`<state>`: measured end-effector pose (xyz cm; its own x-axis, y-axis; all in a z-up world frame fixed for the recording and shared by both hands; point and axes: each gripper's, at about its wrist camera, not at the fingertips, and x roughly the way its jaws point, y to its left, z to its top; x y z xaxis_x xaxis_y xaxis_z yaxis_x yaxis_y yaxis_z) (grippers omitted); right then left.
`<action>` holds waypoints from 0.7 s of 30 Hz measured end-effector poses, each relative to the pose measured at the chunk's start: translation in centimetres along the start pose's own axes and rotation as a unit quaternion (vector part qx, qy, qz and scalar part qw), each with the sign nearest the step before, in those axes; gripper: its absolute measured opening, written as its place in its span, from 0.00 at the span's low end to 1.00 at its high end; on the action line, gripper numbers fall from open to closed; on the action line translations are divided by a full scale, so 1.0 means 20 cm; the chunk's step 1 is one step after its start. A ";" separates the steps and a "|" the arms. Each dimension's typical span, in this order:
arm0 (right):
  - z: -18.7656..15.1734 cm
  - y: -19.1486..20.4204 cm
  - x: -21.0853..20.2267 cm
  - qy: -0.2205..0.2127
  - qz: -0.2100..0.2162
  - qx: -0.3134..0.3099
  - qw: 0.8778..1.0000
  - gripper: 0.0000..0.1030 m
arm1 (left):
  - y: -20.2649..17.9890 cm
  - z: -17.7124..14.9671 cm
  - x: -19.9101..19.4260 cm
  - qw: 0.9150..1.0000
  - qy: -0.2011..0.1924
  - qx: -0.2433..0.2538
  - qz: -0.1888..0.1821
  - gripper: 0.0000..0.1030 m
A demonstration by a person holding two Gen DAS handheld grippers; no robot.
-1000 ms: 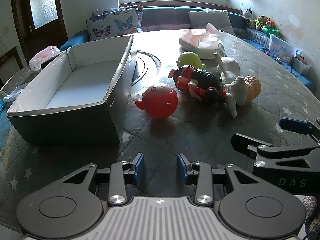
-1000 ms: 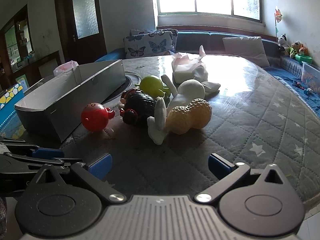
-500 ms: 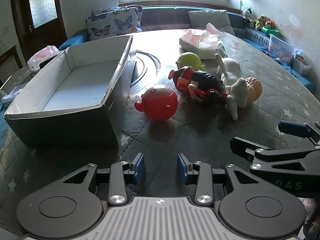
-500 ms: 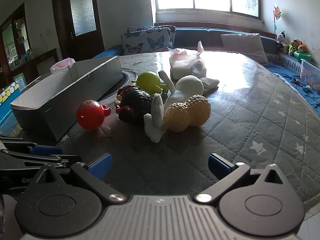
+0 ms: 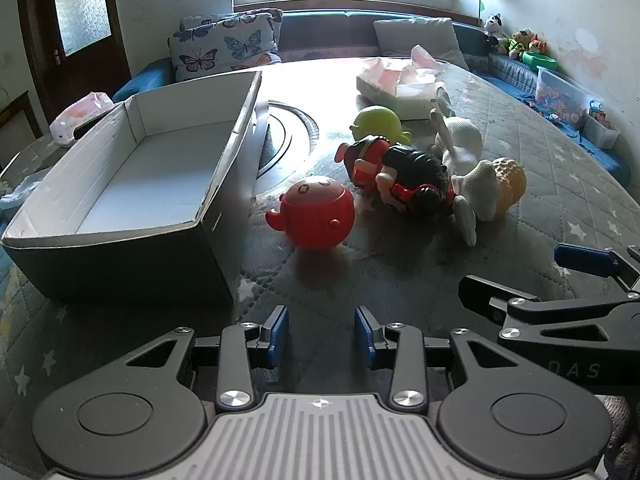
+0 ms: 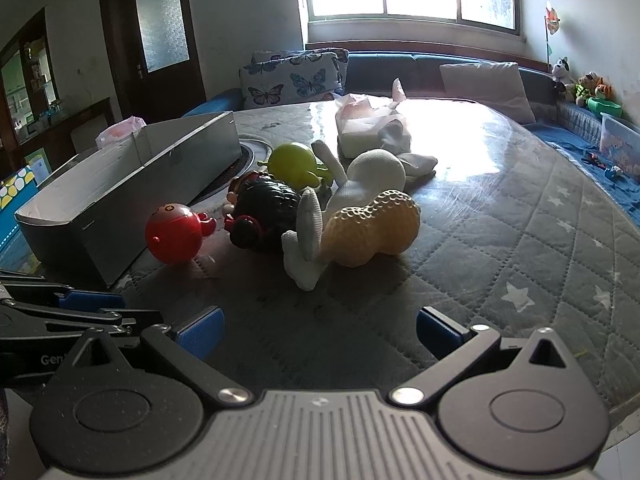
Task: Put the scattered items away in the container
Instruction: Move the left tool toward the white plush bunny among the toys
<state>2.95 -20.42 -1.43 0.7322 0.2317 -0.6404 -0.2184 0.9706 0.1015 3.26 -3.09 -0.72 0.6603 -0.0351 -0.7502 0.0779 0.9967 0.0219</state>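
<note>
An empty cardboard box (image 5: 132,184) with a white inside stands at the left; it also shows in the right wrist view (image 6: 120,196). Toys lie in a heap to its right: a red round toy (image 5: 318,218) (image 6: 174,234), a black and red doll (image 5: 404,178) (image 6: 264,212), a green toy (image 5: 378,120) (image 6: 294,164), a white rabbit (image 5: 466,160) (image 6: 360,188) and a yellow peanut toy (image 5: 510,184) (image 6: 372,228). My left gripper (image 5: 321,336) is open and empty, in front of the red toy. My right gripper (image 6: 318,330) is wide open and empty, in front of the peanut toy.
A tissue pack (image 5: 400,84) lies behind the toys on the grey quilted table cover (image 6: 500,216). A round inset (image 5: 286,136) sits in the table beside the box. A sofa with butterfly pillows (image 5: 224,48) runs along the back wall.
Both grippers have moved a little forward toward the toys, which look slightly nearer. Jaw openings are unchanged and nothing has been taken hold of.
</note>
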 end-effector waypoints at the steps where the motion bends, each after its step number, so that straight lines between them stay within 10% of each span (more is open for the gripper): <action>1: 0.00 0.00 0.00 0.000 0.000 0.000 1.000 1.00 | 0.00 0.00 0.00 1.000 0.000 -0.001 0.000 0.39; 21: 0.05 -0.01 0.05 0.006 0.000 0.006 1.000 1.00 | 0.02 0.08 0.06 1.000 0.009 -0.007 -0.010 0.38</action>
<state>4.39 -20.38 -1.46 0.7250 0.2303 -0.6491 -0.2099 0.9715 0.1103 5.23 -2.82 -0.59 0.6454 -0.0529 -0.7620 0.0797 0.9968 -0.0018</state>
